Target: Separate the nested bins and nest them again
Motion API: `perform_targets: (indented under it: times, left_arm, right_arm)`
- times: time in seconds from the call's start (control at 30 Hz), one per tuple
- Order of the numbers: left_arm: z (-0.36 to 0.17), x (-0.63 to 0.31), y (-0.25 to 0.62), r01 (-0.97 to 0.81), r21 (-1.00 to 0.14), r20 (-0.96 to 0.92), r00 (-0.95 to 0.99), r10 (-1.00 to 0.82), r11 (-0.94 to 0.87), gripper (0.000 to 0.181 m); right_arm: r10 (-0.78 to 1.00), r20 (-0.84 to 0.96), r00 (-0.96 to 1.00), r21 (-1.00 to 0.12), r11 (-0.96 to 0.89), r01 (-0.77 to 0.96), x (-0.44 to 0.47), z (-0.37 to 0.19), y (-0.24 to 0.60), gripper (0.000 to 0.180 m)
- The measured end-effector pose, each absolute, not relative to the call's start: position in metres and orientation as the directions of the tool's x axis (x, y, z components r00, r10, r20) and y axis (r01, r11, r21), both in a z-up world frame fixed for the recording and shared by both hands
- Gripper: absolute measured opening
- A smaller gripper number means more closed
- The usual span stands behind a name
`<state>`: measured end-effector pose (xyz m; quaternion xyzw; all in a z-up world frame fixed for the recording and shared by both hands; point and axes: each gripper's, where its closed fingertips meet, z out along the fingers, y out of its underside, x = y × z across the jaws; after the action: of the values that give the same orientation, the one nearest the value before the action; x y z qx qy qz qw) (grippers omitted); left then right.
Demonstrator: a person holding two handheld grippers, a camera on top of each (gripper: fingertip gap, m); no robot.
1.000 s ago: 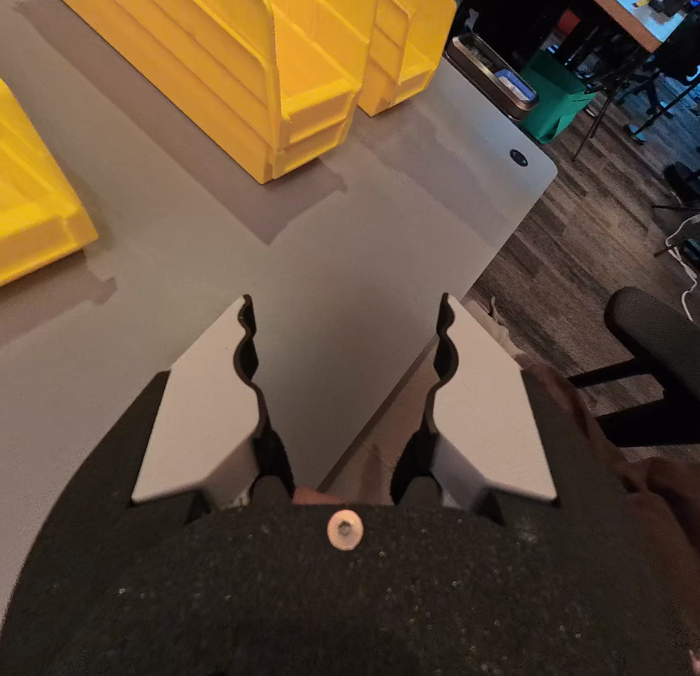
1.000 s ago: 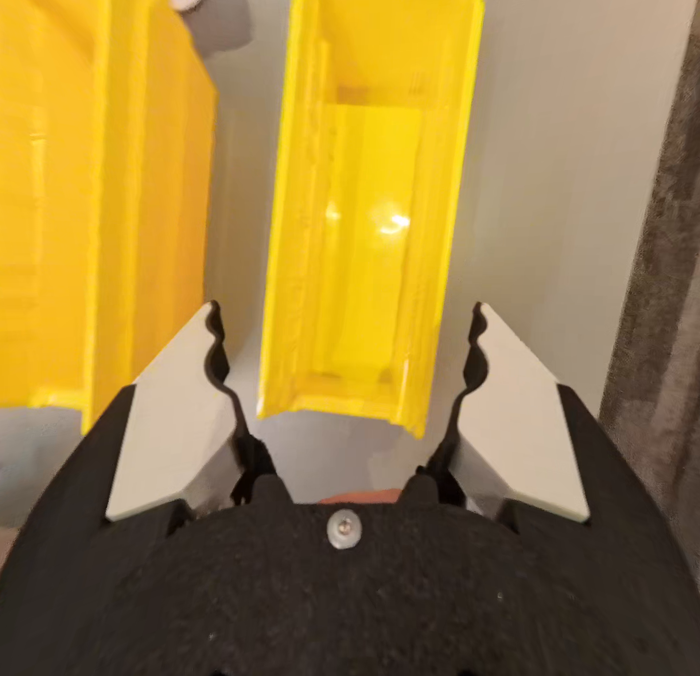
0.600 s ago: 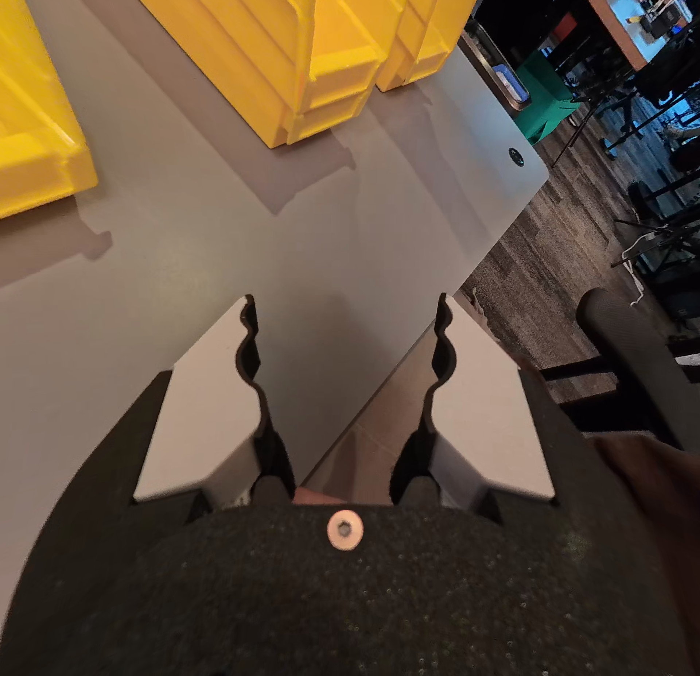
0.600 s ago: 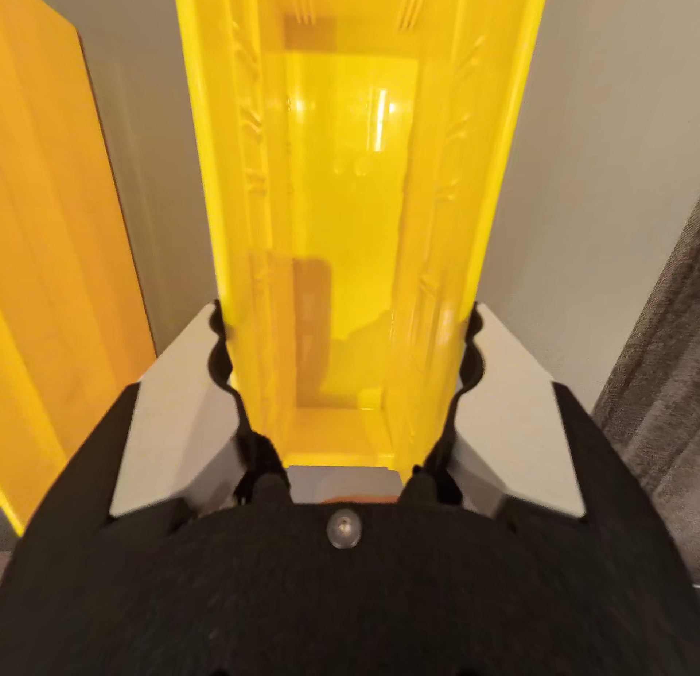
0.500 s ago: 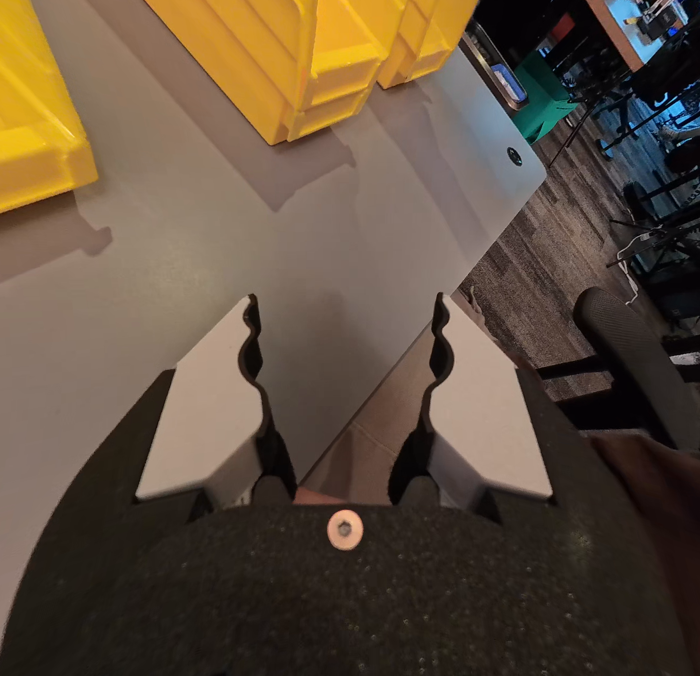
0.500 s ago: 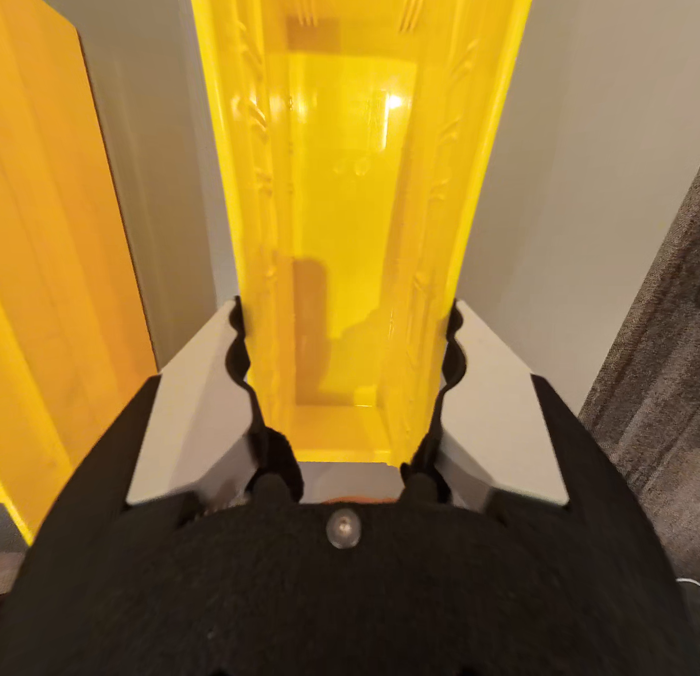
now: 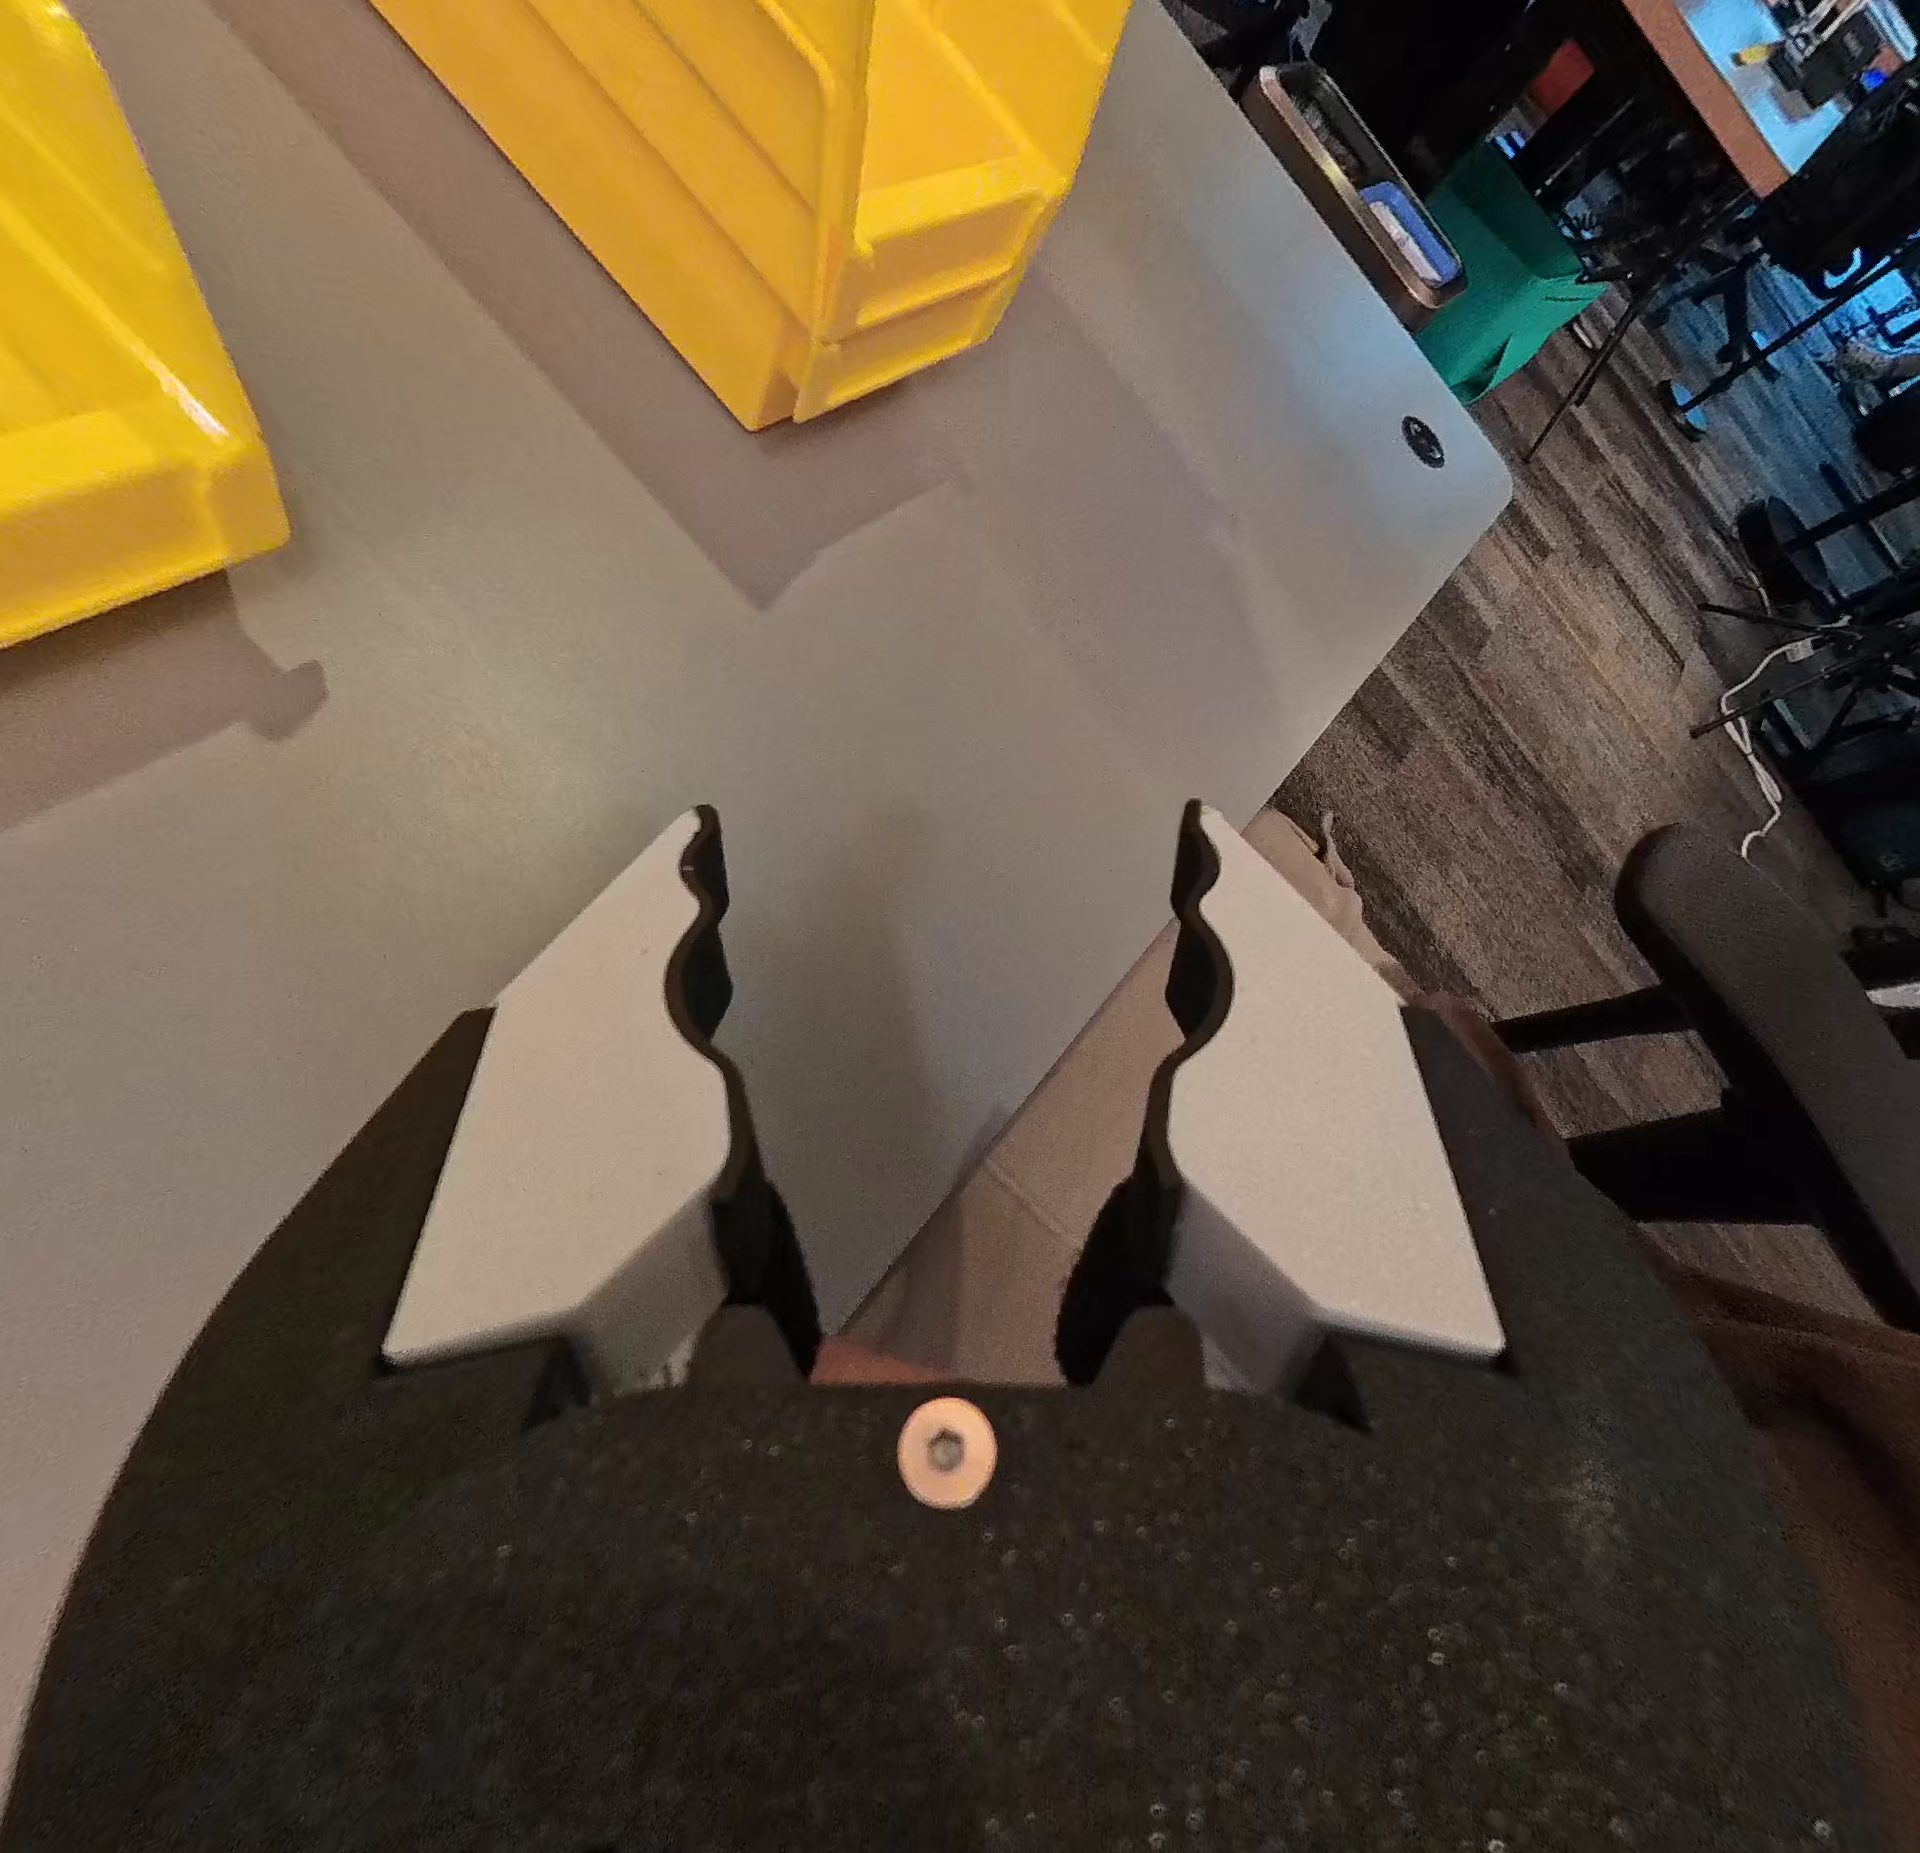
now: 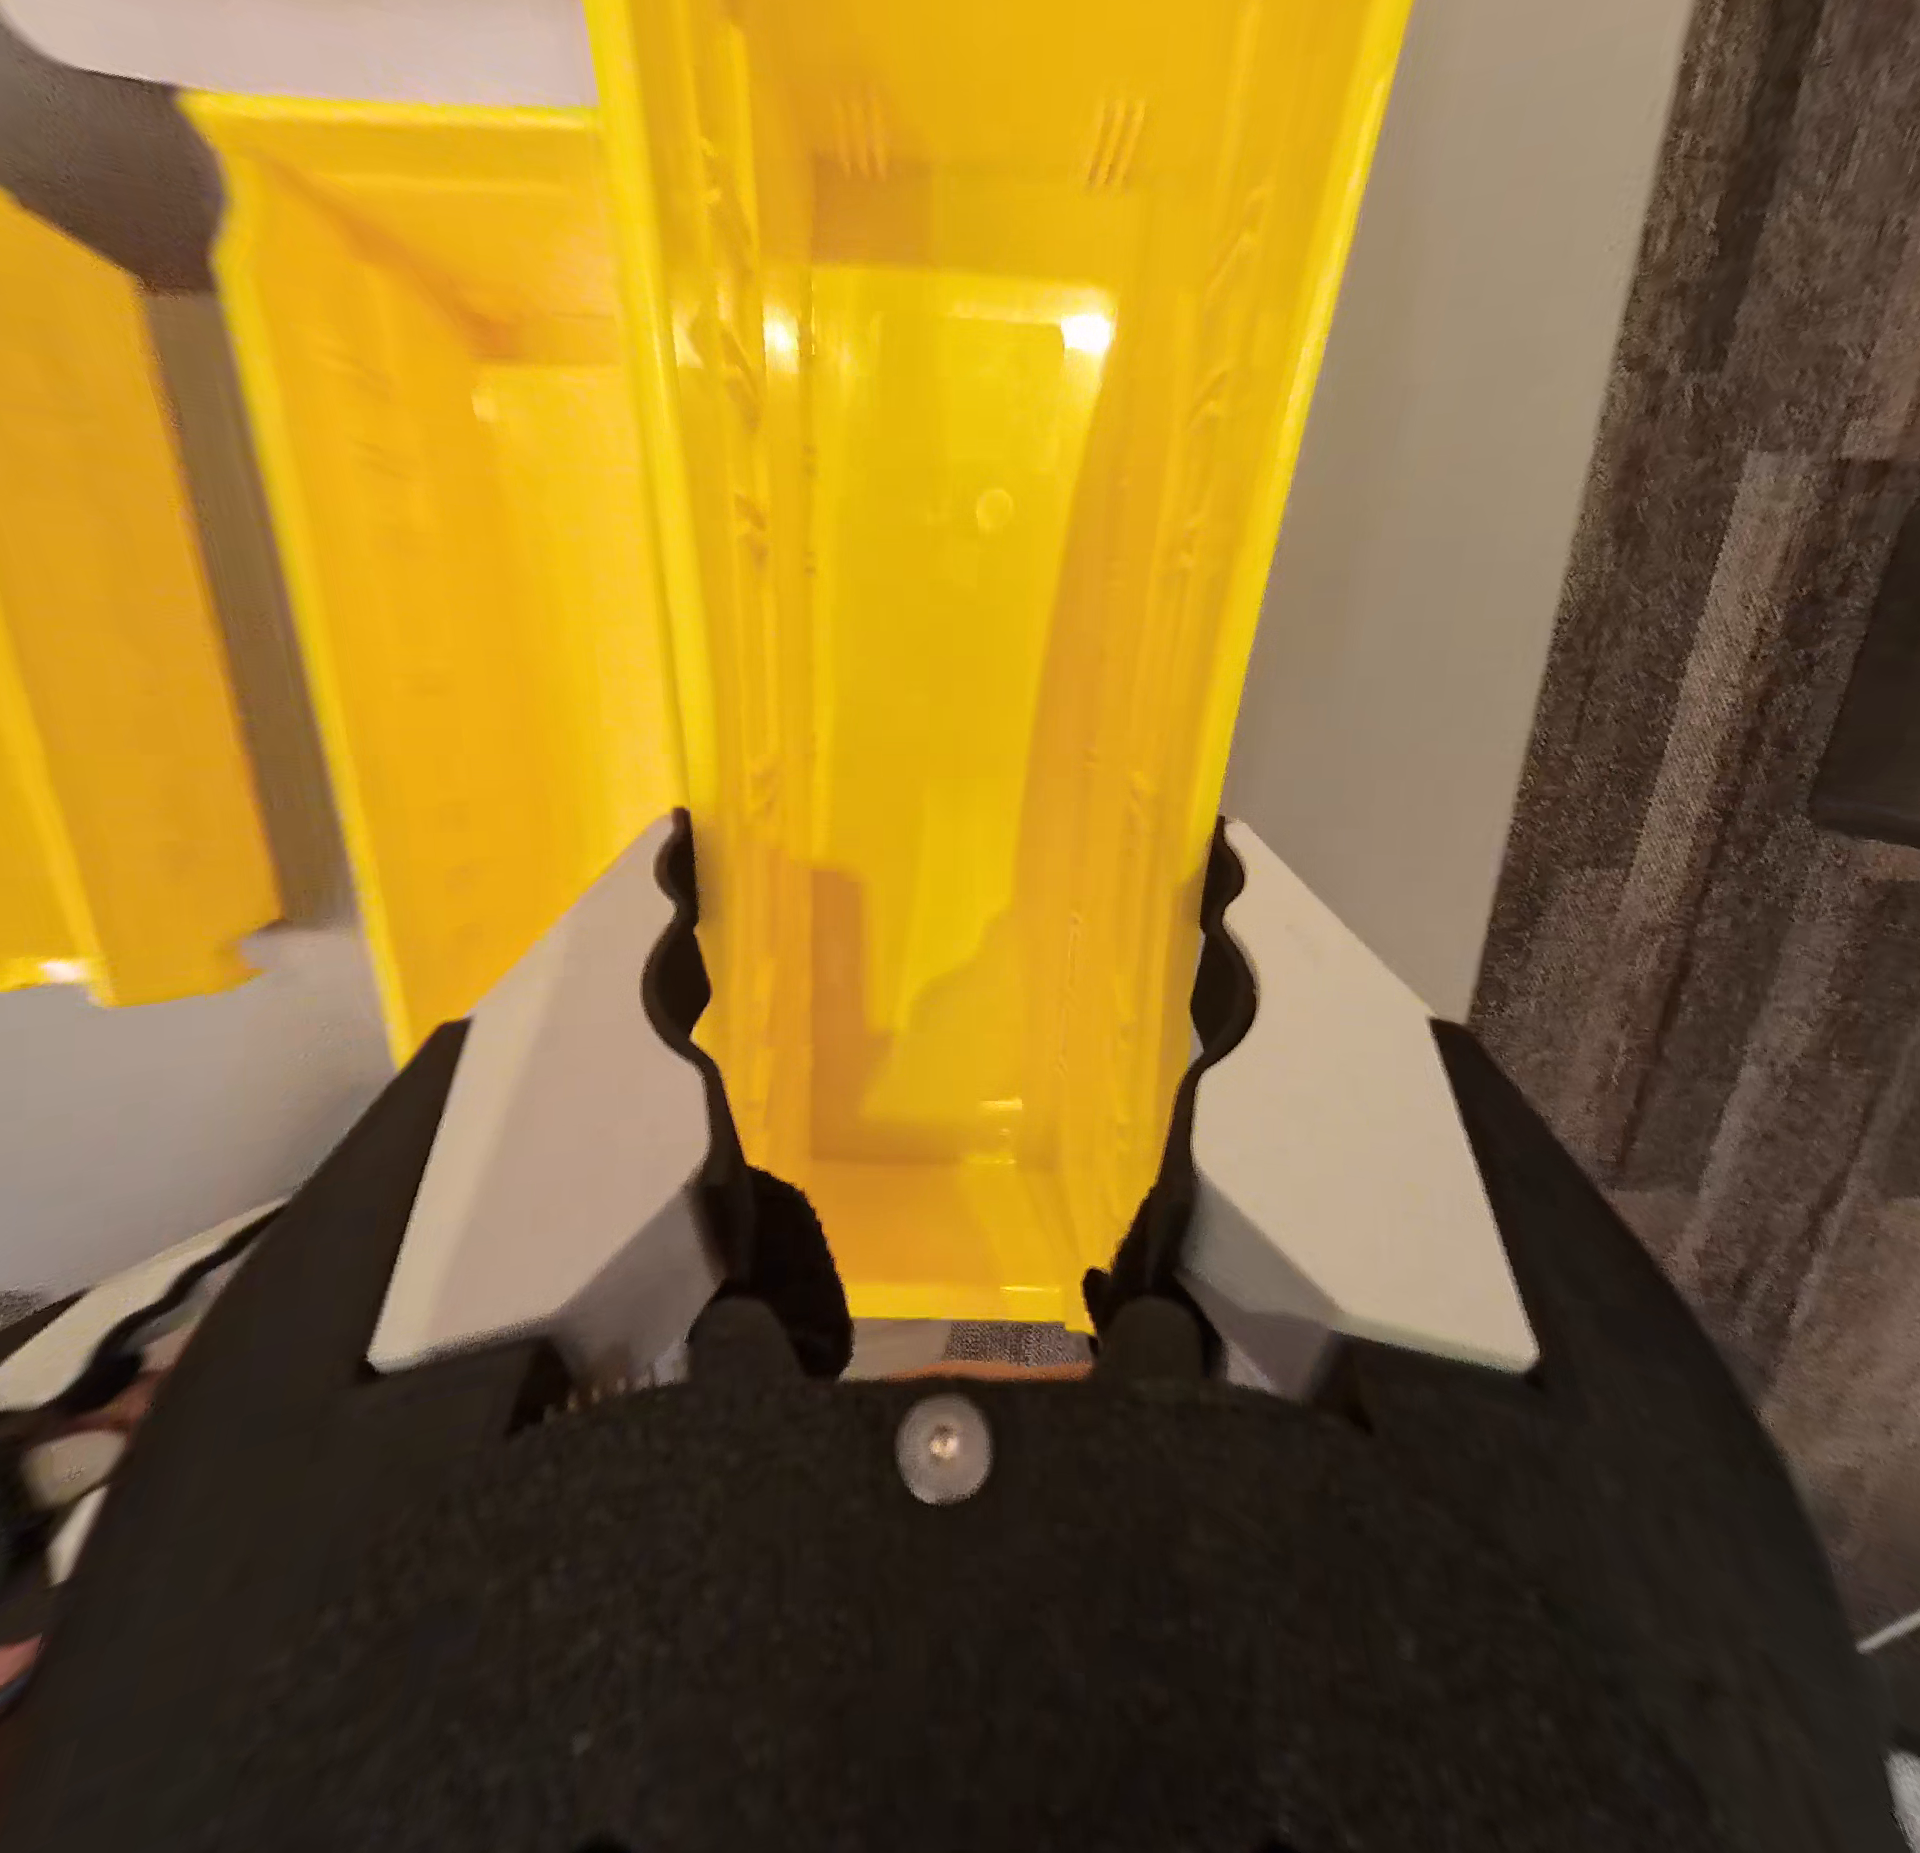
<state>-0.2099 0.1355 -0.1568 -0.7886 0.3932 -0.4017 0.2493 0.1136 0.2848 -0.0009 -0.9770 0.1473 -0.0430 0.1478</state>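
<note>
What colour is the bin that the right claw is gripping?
The bin held in the right claw is bright yellow, seen best in the right wrist view.

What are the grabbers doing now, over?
Right gripper shut on narrow yellow bin. Left gripper open, empty, over the grey table. Other yellow bins ahead, nothing blocking.

Bright yellow bin [image 8: 997, 577] between the right tool [image 8: 945, 837]'s pale grey fingers [image 8: 561, 1097]; black tool body. Yellow bins [image 7: 790, 141] on a grey table [image 7: 582, 681]. Floor [image 7: 1507, 764] mottled dark grey-brown.
</note>
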Motion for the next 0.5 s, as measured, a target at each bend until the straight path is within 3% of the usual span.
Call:
perform_targets:
  times: [0.03, 0.27, 0.5]
  left_arm:
    - [-0.158, -0.209, 0.135, -0.426, -0.706, 0.437, 0.365, -0.822, -0.565, 0.085]
    - [-0.158, -0.209, 0.136, -0.431, -0.712, 0.425, 0.365, -0.829, -0.555, 0.084]
    - [-0.16, -0.211, 0.136, -0.436, -0.709, 0.417, 0.375, -0.828, -0.554, 0.084]
  right_arm:
    - [-0.287, 0.027, 0.958, -0.312, -0.913, -0.264, 0.098, 0.008, 0.289, 0.096]
    - [-0.215, -0.013, 0.977, -0.298, -0.931, -0.209, 0.012, 0.0, 0.319, 0.097]
    - [-0.241, 0.0, 0.97, -0.256, -0.938, -0.233, -0.001, -0.028, 0.335, 0.097]
